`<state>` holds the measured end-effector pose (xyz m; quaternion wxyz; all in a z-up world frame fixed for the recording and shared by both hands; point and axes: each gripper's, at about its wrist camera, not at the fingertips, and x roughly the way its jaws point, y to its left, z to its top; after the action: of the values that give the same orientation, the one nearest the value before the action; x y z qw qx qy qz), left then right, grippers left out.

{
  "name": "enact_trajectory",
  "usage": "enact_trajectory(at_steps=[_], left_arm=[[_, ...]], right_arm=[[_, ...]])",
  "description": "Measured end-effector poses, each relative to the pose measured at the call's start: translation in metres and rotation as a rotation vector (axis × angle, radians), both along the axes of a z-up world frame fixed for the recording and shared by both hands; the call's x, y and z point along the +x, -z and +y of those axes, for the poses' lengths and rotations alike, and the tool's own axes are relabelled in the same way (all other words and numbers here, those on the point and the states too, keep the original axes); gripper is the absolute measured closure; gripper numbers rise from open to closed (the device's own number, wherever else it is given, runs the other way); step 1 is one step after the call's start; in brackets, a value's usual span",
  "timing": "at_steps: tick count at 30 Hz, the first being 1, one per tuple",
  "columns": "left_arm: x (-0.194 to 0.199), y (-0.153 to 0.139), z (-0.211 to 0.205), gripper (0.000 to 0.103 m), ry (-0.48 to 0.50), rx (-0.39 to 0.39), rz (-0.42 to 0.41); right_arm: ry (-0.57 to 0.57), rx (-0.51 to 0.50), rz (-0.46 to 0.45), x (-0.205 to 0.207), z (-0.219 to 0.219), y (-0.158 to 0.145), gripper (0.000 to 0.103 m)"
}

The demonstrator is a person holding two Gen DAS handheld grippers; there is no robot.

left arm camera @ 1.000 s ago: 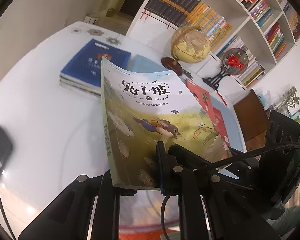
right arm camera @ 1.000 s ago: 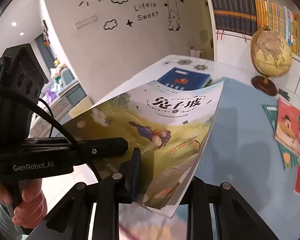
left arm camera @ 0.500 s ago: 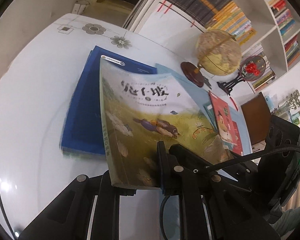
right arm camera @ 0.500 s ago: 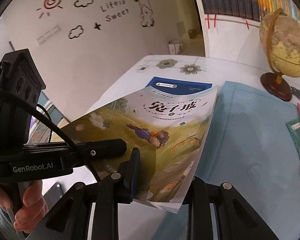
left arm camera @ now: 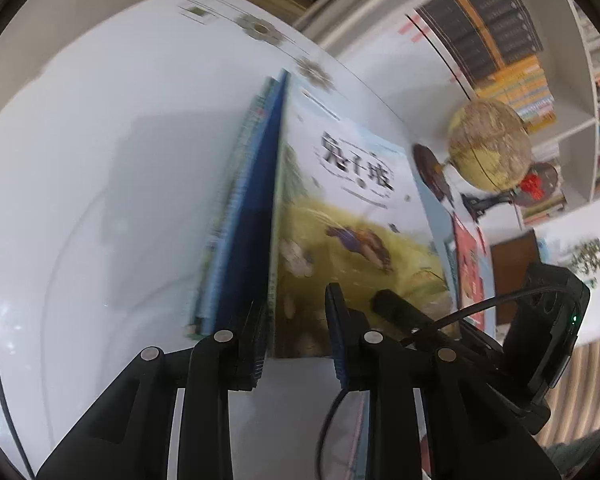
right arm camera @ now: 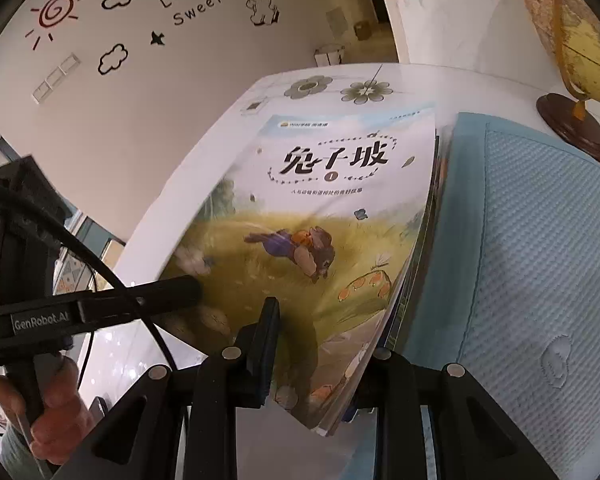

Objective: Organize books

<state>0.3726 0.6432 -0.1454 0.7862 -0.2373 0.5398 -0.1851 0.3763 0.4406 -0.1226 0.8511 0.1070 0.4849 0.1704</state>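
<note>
Now the rabbit book (right arm camera: 320, 240) lies over the blue stack (left arm camera: 244, 216) near the table's (left arm camera: 100, 160) far edge. Left gripper (left arm camera: 296, 320) is letting go, its jaws opening, while the right gripper (right arm camera: 320, 364) clamps the book's corner. Pulling away clamped could drag it askew

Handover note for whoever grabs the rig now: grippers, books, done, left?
Left hand-held gripper: jaws opening, the rabbit book still between them, pads no longer pinching it.
Right hand-held gripper: shut on the rabbit book's near corner.
Books: the rabbit book lies on the blue book stack on the white table. More loose books lie to the right, near the globe.
Done: the rabbit book is on the stack.
Left: release the right grip, square the stack, then collect the loose books.
</note>
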Motion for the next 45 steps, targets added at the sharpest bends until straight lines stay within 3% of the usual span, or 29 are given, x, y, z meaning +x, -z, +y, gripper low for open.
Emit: enact_trajectory(at_steps=[9, 11, 13, 20, 26, 29, 34, 38, 45], left_arm=[[-0.017, -0.007, 0.021, 0.079, -0.087, 0.036, -0.004], [-0.029, -0.011, 0.018, 0.079, -0.091, 0.06, -0.006], [-0.047, -0.014, 0.016, 0.079, -0.097, 0.086, -0.006], [-0.124, -0.026, -0.003, 0.079, -0.132, 0.086, 0.014], [-0.201, -0.041, -0.03, 0.079, -0.175, 0.056, 0.004], [-0.236, -0.049, -0.049, 0.079, -0.187, -0.004, -0.011], [-0.28, -0.072, -0.087, 0.079, -0.195, 0.022, -0.1], [-0.301, -0.075, -0.128, 0.079, -0.171, -0.01, -0.09], [-0.308, -0.088, -0.216, 0.079, -0.091, 0.06, -0.115]], right_arm=[[-0.047, -0.023, -0.014, 0.002, 0.017, 0.001, 0.075], [-0.058, -0.015, 0.0, 0.001, 0.016, 0.002, 0.068], [-0.059, -0.022, 0.025, -0.003, 0.013, -0.001, 0.05], [-0.034, -0.037, 0.071, -0.063, -0.023, -0.002, 0.048], [0.05, -0.017, 0.074, -0.122, -0.084, -0.009, 0.048], [0.114, -0.003, 0.043, -0.152, -0.128, -0.021, 0.048], [0.204, 0.009, 0.027, -0.213, -0.207, -0.034, 0.048], [0.274, 0.003, 0.051, -0.245, -0.263, -0.035, 0.048], [0.347, 0.027, 0.052, -0.254, -0.352, -0.043, 0.048]])
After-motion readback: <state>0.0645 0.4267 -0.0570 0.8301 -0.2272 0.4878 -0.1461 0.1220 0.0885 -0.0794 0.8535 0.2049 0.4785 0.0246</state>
